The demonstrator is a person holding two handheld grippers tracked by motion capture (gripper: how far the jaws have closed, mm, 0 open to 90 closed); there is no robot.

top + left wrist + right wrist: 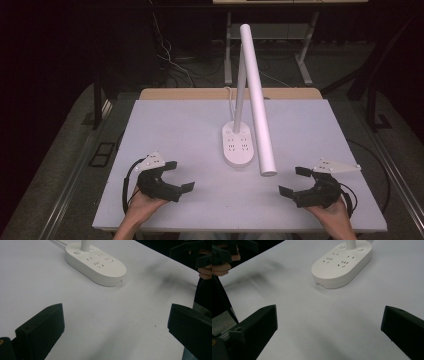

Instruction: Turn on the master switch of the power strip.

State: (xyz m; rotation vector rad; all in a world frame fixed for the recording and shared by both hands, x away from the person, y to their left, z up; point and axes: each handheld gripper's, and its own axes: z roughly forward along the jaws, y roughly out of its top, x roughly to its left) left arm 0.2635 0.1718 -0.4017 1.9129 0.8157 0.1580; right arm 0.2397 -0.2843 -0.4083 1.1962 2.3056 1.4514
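from above we see the lamp [260, 100] mid-tabletop [175, 125], its head slanting over; our left gripper [184, 175] and right gripper [289, 180] gape empty, whose views reveal the base's sockets [100, 262].

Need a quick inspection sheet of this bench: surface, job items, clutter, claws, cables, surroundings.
Surface: white tabletop, flat, faint grey smudges in both gripper views.
Job's things: desk lamp with a socket-strip base, mid-table; its white bar head slants down toward the near right.
Clutter: nothing seen.
Grippers: left claw and right claw both open, holding nothing, low at the near edge, either side of the lamp.
Cables: white lamp cord runs off the far edge; a black cable trails from the left claw.
Surroundings: dark room, table legs and floor wires behind.
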